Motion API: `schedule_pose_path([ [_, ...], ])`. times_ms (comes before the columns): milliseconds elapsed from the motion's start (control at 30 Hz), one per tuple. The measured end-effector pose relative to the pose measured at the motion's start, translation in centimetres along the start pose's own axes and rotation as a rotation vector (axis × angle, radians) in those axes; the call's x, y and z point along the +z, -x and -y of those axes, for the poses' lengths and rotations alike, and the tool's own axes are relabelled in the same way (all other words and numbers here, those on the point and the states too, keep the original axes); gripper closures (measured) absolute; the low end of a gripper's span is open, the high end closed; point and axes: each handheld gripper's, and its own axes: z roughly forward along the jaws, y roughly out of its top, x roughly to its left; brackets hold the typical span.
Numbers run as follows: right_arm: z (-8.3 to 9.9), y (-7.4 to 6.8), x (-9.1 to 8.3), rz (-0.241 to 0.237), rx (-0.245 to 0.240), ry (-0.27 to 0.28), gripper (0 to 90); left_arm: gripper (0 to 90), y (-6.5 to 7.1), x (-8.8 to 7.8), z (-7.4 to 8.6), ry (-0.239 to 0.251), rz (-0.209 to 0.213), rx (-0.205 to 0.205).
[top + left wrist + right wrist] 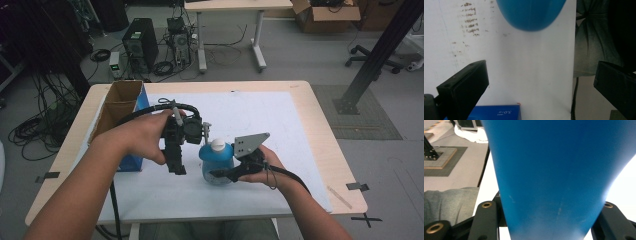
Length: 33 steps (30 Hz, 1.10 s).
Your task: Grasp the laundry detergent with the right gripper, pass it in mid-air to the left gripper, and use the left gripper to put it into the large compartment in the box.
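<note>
Right gripper (pixel 223 174) jaws clamped on blue bottle (pixel 216 162) mid-mat; left gripper (pixel 176 167) jaws wide, empty.

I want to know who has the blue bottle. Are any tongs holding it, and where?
The right tongs are shut on the blue bottle, clamping its lower body from the side. The left tongs hang open beside it, holding nothing.

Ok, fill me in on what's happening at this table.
A person works at the table with a handheld gripper in each hand. The right gripper is shut on a blue bottle with a white cap, holding it upright over the white mat; in the right gripper view the bottle sits between the jaws. The left gripper hangs beside the bottle with its jaws open and nothing between them. A cardboard box stands at the table's left edge.
</note>
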Motion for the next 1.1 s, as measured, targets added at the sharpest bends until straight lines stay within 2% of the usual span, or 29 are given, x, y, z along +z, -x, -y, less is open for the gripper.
schedule_pose_path([
  [267,-0.6,-0.3,1.5,-0.056,-0.004,0.019,45.9,0.2,0.0,-0.2,-1.2,-0.003,0.005,0.019],
  [633,-1.4,0.0,3.4,-0.057,0.007,0.037,45.8,0.2,0.1,-0.3,-1.9,-0.01,0.004,0.023],
  [1100,-1.8,-0.2,4.0,-0.045,0.016,0.051,45.6,0.2,0.1,0.1,-2.3,-0.026,0.003,0.021],
])
